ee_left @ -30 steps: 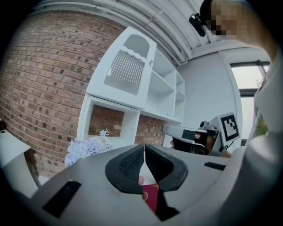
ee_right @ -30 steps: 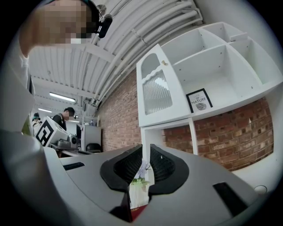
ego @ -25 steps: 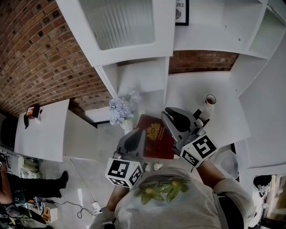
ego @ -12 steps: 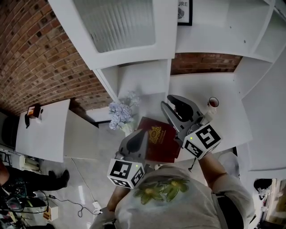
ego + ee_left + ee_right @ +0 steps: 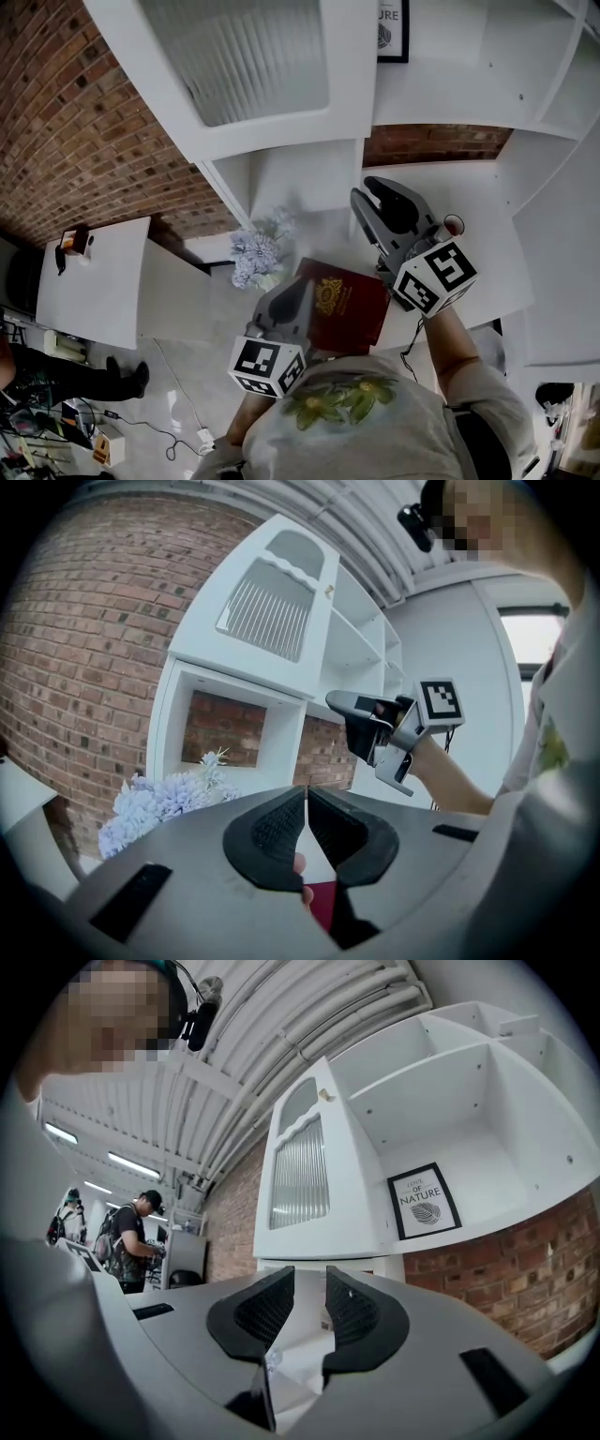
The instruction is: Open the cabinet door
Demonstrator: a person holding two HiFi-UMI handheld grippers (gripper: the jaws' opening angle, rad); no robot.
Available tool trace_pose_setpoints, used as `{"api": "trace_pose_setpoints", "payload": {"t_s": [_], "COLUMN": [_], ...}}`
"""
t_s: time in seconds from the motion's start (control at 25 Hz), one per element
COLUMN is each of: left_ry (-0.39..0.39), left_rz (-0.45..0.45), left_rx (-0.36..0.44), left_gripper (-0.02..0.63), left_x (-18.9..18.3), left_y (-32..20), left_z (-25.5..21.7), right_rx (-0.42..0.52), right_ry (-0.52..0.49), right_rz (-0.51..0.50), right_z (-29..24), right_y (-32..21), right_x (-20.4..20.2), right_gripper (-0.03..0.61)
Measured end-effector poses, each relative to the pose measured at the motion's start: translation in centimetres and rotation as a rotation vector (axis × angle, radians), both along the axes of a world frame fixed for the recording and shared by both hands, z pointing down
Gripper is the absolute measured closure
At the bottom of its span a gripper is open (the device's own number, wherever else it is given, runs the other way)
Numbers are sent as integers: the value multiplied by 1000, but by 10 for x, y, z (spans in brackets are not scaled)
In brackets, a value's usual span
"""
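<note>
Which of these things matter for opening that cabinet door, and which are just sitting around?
For the job: cabinet door; right gripper, open and empty.
Not needed: book, held by left gripper; flowers; framed picture; cup.

White cabinet door (image 5: 347, 66) (ribbed pane (image 5: 248, 56)), red brick wall (image 5: 75, 141), maroon book (image 5: 342, 305)

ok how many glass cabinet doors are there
1. The ribbed-glass door is at top left of the head view, above the flowers, left of the open shelves. Others may lie outside the frame.
</note>
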State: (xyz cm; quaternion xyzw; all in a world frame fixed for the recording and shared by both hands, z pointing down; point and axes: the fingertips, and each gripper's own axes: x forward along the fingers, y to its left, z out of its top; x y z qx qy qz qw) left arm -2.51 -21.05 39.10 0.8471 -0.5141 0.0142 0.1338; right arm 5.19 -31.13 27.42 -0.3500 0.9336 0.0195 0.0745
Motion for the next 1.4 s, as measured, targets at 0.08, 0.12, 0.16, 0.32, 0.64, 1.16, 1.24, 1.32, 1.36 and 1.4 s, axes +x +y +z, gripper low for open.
{"api": "trace_pose_setpoints", "payload": {"t_s": [0.08,0.12,0.16,0.32,0.64,1.16,1.24,1.32,1.36,1.4], "left_ry": [-1,-2,-4,-4,-2,2,2,4,5,6], "left_rz": [0,-1,-2,-1,10,38,40,42,43,43], "left_rx": [-5,-8,-11,-16,-39,-55,-54,-55,-55,-55], "left_gripper": [594,594,594,594,594,594,594,594,594,594], "left_x": [0,-1,-1,-2,2,7,7,7,7,7], "left_y": [-6,-9,-13,-22,-31,-37,-37,-35,-34,-33], "left_z": [1,2,2,5,13,17,18,17,17,16], "right_rx": [11,14,16,32,40,55,50,45,45,45], "right_ry": [-5,-8,-11,-26,-29,-26,-25,-23,-21,-19], "right_rz": [13,19,26,45,50,55,51,48,48,48], "right_z": [-4,-5,-7,-14,-20,-27,-27,-27,-27,-27], "right_y": [-9,-15,-20,-36,-60,-83,-84,-83,-83,-83], "right_x": [3,5,7,12,14,13,12,11,11,11], "right_gripper": [498,497,497,494,472,472,472,472,472,472]}}
